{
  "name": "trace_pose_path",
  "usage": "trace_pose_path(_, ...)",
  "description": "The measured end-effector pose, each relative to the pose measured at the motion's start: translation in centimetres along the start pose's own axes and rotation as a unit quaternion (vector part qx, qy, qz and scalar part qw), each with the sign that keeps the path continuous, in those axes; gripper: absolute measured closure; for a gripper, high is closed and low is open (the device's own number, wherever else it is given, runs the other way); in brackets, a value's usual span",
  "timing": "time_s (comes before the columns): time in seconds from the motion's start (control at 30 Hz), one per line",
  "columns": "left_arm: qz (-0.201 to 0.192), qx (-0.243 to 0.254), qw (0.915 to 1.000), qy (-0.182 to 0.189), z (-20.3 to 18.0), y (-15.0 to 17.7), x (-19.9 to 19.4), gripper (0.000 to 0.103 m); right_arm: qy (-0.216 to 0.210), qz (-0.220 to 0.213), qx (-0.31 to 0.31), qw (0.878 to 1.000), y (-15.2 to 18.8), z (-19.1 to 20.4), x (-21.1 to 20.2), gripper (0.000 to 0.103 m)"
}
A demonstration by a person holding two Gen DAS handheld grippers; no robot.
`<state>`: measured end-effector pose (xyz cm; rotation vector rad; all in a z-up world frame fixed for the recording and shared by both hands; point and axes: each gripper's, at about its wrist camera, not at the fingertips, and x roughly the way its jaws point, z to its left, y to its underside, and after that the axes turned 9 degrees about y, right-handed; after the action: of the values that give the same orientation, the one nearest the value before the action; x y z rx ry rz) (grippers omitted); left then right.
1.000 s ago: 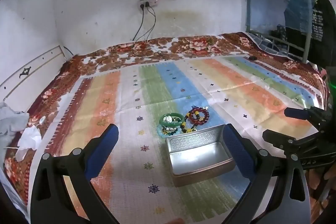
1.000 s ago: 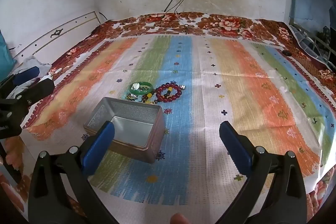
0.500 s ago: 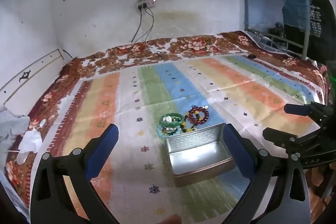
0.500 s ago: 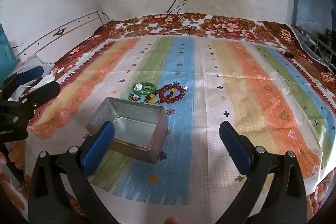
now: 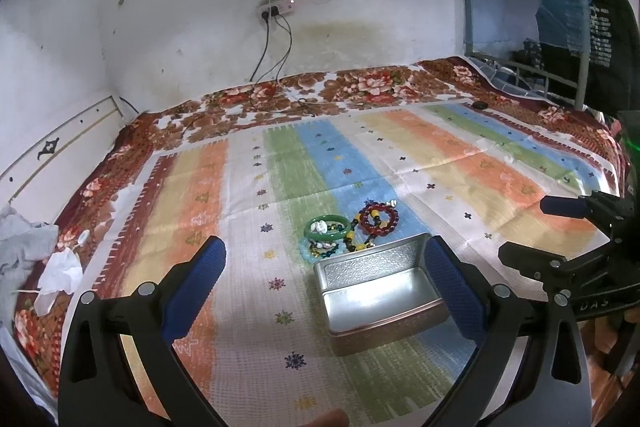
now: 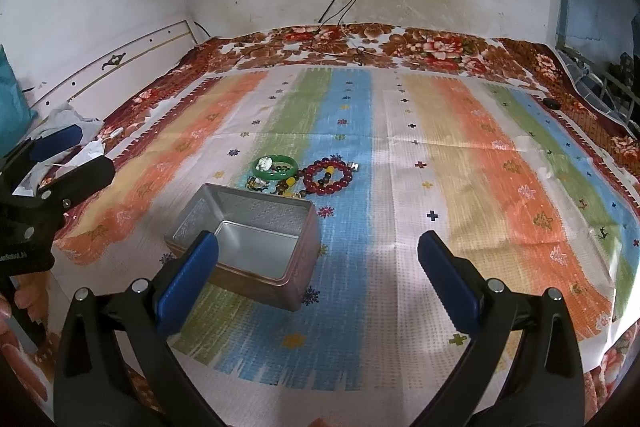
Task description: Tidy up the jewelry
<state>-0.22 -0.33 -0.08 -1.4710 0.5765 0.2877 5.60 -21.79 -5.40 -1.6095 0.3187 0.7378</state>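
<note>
An open, empty metal tin [image 5: 380, 293] [image 6: 248, 243] sits on a striped cloth on the bed. Just beyond it lies a pile of bracelets: a green bangle [image 5: 326, 227] [image 6: 275, 167], a red bead bracelet [image 5: 379, 218] [image 6: 328, 177], and mixed dark and yellow beads [image 5: 352, 245] [image 6: 288, 183]. My left gripper [image 5: 324, 263] is open and empty, hovering in front of the tin. My right gripper [image 6: 318, 253] is open and empty, to the tin's right. Each gripper shows at the edge of the other's view, the right one [image 5: 560, 231] and the left one [image 6: 60, 159].
The striped cloth [image 6: 460, 155] lies over a floral blanket [image 6: 420, 43]. Crumpled white tissue and grey cloth [image 5: 48, 263] lie at the bed's left edge. A wall socket with cables [image 5: 276, 11] is behind. Clothes hang on a metal rack [image 5: 560, 7] at the right.
Both grippers have risen or tilted up slightly, so the scene has shifted a little in view. The tin and bracelets have not moved. Both grippers stay open.
</note>
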Motion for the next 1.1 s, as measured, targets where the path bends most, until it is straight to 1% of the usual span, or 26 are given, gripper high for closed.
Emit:
trace_pose_path(0.93,0.009,0.002,1.0000,-0.003,0.01,0.50,0.43,0.006,0.000,0.001,-0.001,1.000,-0.04,-0.07,0.17,0.005)
trace_pose_path(1.1,0.010,0.001,0.9999,-0.002,0.04,0.55,0.40,0.006,-0.005,0.007,0.004,1.000,0.14,-0.68,0.57,0.005)
